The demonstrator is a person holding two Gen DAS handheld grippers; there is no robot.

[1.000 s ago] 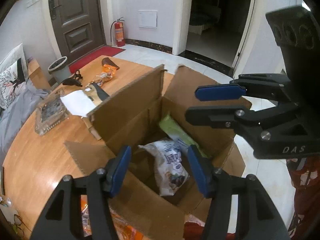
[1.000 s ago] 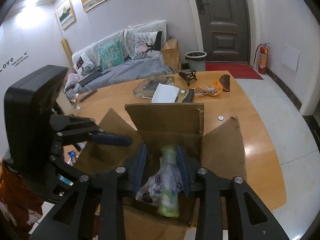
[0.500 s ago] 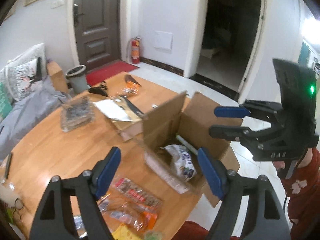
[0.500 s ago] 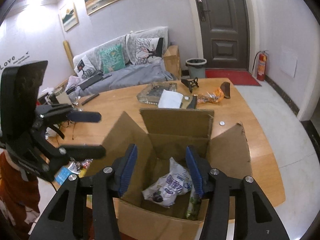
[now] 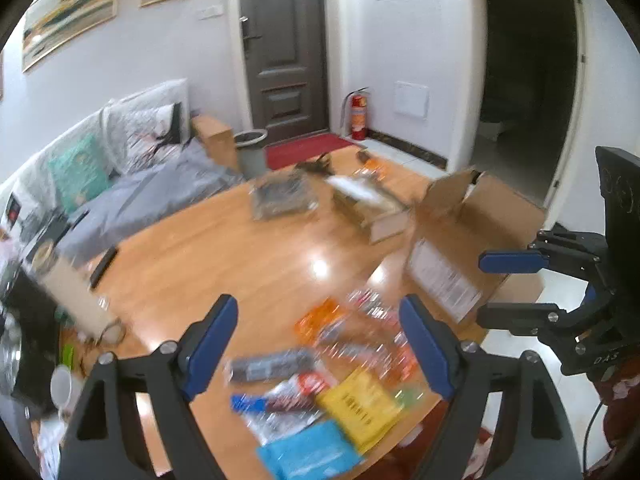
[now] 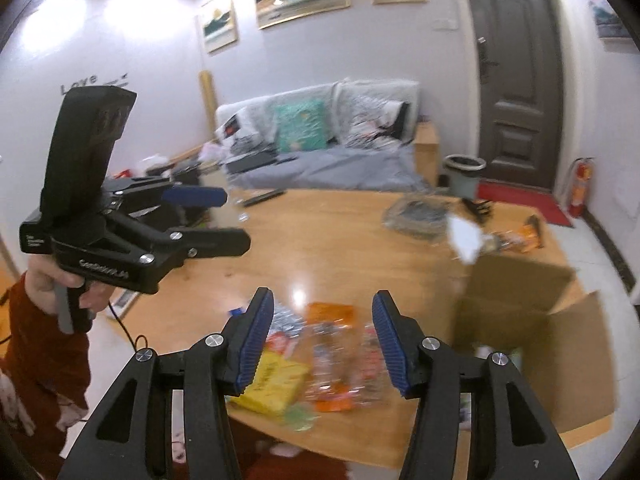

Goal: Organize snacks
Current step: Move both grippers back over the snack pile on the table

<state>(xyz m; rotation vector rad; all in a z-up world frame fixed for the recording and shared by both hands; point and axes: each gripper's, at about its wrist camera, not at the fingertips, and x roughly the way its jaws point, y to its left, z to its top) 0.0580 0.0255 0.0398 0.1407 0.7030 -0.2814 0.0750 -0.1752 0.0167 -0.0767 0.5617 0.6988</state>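
Left gripper (image 5: pixel 322 344): we are holding it above the snack packets (image 5: pixel 340 360), jaws spread wide and carrying nothing.
Right gripper (image 6: pixel 322 340): we are hovering it over the same pile, jaws parted and empty; both look poised to choose a packet, we judge.
Snacks: the packets are lying loose near the surface's (image 5: pixel 224 252) close edge, at about 6 o'clock; the yellow packet (image 5: pixel 362 402) and the blue packet (image 5: pixel 308 456) are sitting closest to that rim.
Box (image 6: pixel 532 336): it is standing open at about 3 o'clock of the pile, flaps folded out, so packets can drop straight in; something pale is showing inside, too blurred to name.
Open room: bare wood is stretching toward 12 o'clock, leaving room to swing.
Edges: we are minding the raised flap and the near rim, where a nudged packet could slide off.
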